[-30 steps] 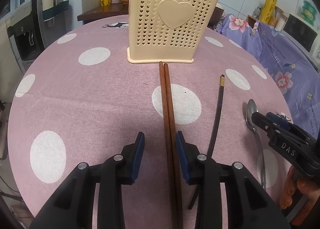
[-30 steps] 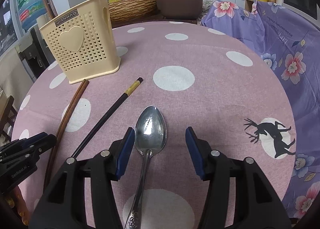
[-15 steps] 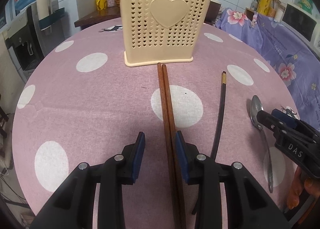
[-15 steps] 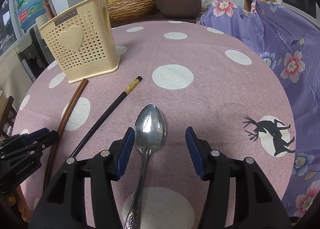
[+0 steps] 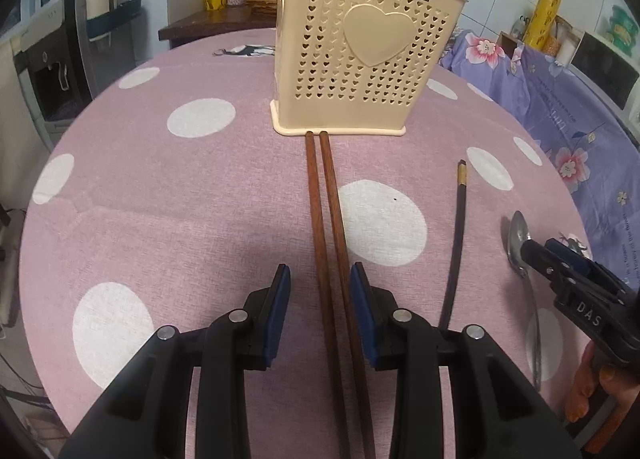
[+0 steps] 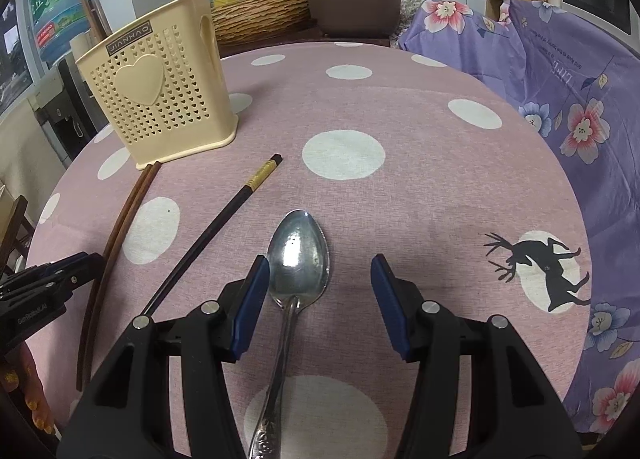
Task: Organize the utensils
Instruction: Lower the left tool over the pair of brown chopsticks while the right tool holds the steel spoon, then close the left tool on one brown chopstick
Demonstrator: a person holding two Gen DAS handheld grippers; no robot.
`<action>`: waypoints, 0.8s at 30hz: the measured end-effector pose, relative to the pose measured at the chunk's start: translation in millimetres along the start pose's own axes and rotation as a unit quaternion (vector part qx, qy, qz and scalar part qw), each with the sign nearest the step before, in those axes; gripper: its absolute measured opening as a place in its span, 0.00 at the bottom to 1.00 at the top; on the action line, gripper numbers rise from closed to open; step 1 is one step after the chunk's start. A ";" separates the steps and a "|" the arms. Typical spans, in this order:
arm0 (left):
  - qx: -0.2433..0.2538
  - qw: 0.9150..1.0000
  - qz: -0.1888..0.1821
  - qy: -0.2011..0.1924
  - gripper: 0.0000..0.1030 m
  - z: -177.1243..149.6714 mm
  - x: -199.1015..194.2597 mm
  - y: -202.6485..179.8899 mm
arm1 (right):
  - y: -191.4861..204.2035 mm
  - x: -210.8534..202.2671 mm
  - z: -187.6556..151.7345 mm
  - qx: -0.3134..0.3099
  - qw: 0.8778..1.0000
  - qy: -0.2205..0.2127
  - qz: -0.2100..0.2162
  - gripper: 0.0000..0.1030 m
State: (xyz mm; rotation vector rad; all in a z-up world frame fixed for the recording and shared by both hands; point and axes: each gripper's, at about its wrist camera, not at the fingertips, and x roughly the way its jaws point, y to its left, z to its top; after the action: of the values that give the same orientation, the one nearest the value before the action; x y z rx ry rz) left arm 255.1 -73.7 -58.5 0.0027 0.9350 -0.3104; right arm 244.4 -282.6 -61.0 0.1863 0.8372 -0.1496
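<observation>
The 2 brown chopsticks (image 5: 328,243) and spoon (image 6: 298,259) handle run off the bottom edge.

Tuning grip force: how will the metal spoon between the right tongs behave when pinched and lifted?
The spoon looks like polished metal, so likely stiff but slippery against the pads. Its handle is thin and lies flat on the tablecloth, so it may pivot or slide. The right tongs are open, with the bowl off-centre toward the left pad.

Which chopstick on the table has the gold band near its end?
The lone black chopstick, lying between the brown pair and the spoon. The two brown ones are plain wood, side by side, ends at the holder.
</observation>
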 end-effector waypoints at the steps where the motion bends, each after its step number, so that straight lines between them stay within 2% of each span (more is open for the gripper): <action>1: 0.002 1.000 0.007 0.001 0.31 -0.2 1.3 0.1 | 0.6 -0.4 -0.2 -0.001 1.000 0.000 0.000 0.52; 7: 0.002 1.000 0.013 0.001 0.31 -1.1 1.2 3.7 | -1.4 -1.2 0.3 0.001 1.000 -0.001 -0.003 0.52; 16: 0.029 0.999 0.043 0.005 0.30 3.5 7.3 -8.3 | 3.9 -0.2 -0.7 -0.005 1.000 0.001 -0.002 0.52; 18: 0.030 0.999 0.041 0.004 0.26 2.7 6.0 -3.3 | 2.8 -1.6 -1.4 -0.008 1.000 0.000 -0.005 0.52; 24: 0.004 0.999 0.032 0.006 0.25 3.8 -0.9 20.0 | -5.9 0.0 -0.5 0.003 1.000 0.003 -0.010 0.52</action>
State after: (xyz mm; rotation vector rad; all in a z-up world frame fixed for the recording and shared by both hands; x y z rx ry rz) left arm 262.9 -54.9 -58.1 0.0427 0.9440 -0.2544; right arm 242.9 -288.3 -62.0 0.1842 0.8445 -0.1701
